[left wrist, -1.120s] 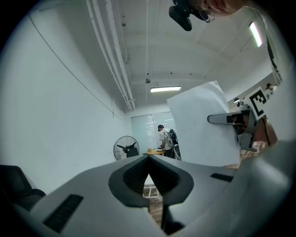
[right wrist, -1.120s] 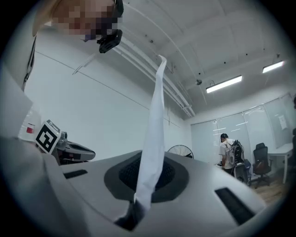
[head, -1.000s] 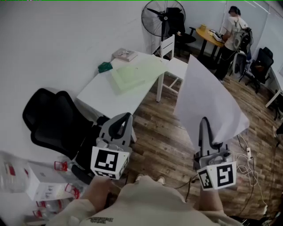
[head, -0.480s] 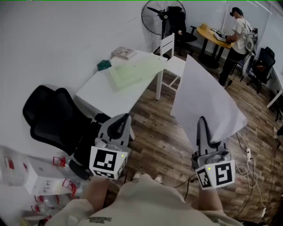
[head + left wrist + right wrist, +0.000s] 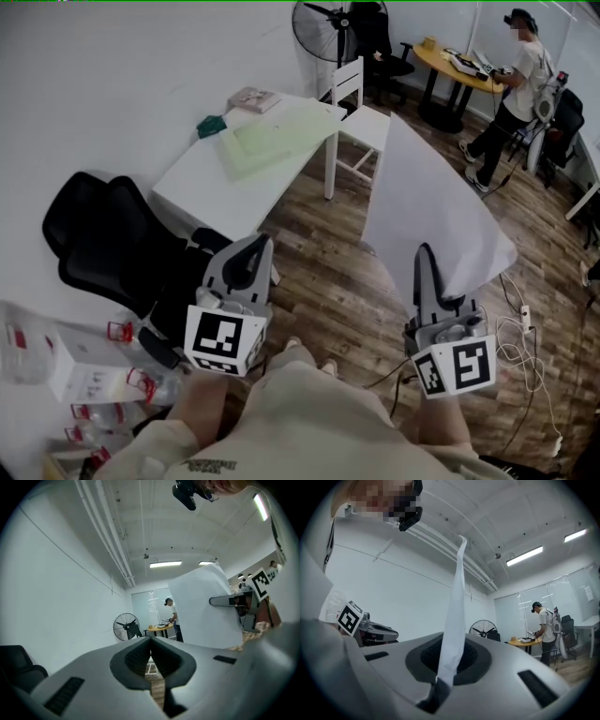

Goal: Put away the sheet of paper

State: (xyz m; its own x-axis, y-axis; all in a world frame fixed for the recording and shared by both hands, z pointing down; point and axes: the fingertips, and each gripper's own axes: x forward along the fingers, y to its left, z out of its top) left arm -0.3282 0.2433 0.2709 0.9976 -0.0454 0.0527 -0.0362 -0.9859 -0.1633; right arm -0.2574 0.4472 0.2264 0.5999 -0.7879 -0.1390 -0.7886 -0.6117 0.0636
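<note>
A large white sheet of paper (image 5: 433, 214) stands upright over the wooden floor, with my right gripper (image 5: 427, 253) shut on its lower edge. In the right gripper view the paper (image 5: 456, 603) rises edge-on from between the closed jaws of the right gripper (image 5: 446, 654). My left gripper (image 5: 260, 244) is shut with nothing in it and hangs level over the black office chair. In the left gripper view its jaws meet at the tip of the left gripper (image 5: 150, 640), and the paper (image 5: 200, 612) shows at the right.
A white table (image 5: 210, 191) ahead on the left carries pale green sheets (image 5: 272, 141), a book (image 5: 253, 98) and a dark green object (image 5: 211, 124). Behind it are a white chair (image 5: 361, 105) and a fan (image 5: 322, 26). A black office chair (image 5: 101, 242) is at the left, a person (image 5: 521, 82) at the far right, and cables (image 5: 523, 328) lie on the floor.
The table, chair and fan have slid a little up and left in the head view. Both grippers keep their pose, and the paper stays in the right one.
</note>
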